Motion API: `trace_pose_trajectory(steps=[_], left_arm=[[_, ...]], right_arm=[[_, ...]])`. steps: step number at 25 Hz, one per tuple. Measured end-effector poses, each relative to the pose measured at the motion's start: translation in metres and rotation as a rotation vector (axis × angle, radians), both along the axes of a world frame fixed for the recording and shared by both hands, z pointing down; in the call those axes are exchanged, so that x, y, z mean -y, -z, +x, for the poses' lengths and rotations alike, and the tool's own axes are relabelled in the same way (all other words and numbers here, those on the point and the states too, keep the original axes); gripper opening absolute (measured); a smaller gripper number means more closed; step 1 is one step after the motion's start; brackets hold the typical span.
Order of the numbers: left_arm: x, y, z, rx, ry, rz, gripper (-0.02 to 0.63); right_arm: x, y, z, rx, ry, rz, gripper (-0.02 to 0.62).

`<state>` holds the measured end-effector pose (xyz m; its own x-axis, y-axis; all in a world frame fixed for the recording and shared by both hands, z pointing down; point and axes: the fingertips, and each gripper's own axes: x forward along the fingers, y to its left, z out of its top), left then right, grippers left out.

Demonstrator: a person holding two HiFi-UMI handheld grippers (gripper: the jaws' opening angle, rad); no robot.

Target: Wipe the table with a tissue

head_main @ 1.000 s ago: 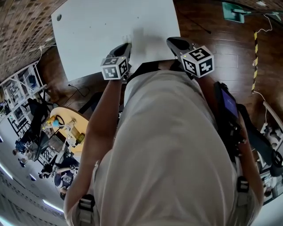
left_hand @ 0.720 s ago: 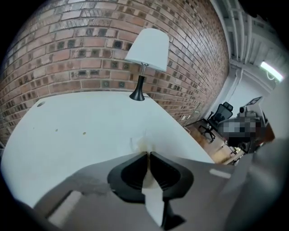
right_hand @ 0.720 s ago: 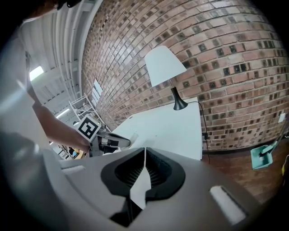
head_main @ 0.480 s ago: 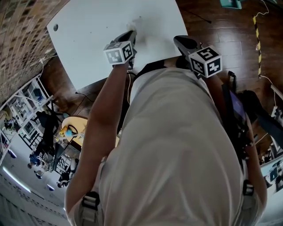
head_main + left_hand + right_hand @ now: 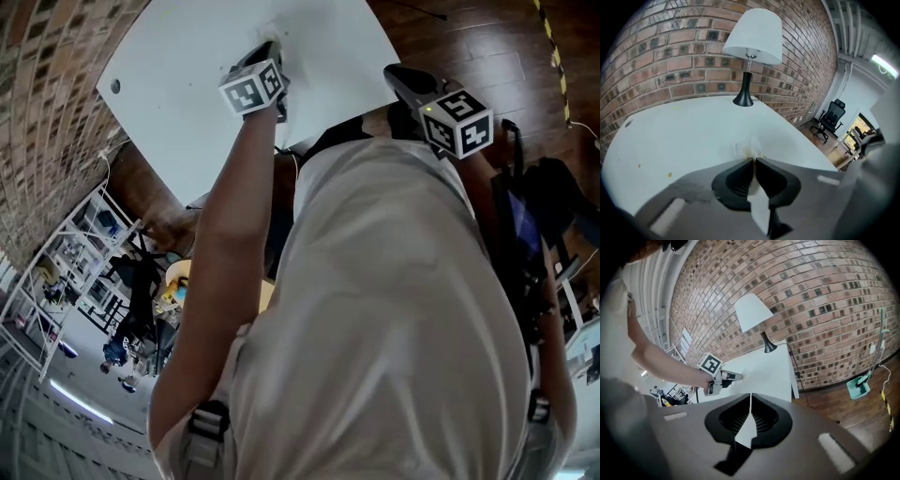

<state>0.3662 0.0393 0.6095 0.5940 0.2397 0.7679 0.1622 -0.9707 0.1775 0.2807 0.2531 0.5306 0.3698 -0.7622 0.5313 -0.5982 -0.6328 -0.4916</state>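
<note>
The tissue (image 5: 749, 149) is a crumpled white wad pressed onto the white table (image 5: 684, 136), pinched at the very tips of the left gripper (image 5: 753, 160). A strip of it trails back between the closed jaws. There is a yellowish smear on the tabletop right where the wad touches. The person's bare left arm reaches out over the table to hold it there. The right gripper (image 5: 750, 397) is held well apart, back at the near edge of the table. Its jaws are drawn together, with a white sliver in the slit that I can't make out. A white-shaded lamp (image 5: 752, 37) stands at the far edge against the brick wall (image 5: 670, 56).
</note>
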Motion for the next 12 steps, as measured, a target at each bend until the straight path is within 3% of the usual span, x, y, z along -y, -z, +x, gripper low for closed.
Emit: trace_pose_trajectory(steps=[4,12], left_arm=[[0.004,0.000,0.017,-0.008,0.018,0.043,0.026],[0.002,-0.012,0.021,0.016,-0.046,0.125,0.023]], right_arm=[[-0.013,0.000,0.002,0.009,-0.048,-0.007,0.016],[-0.032,-0.002,-0.003,0.013,-0.104,-0.006,0.015]])
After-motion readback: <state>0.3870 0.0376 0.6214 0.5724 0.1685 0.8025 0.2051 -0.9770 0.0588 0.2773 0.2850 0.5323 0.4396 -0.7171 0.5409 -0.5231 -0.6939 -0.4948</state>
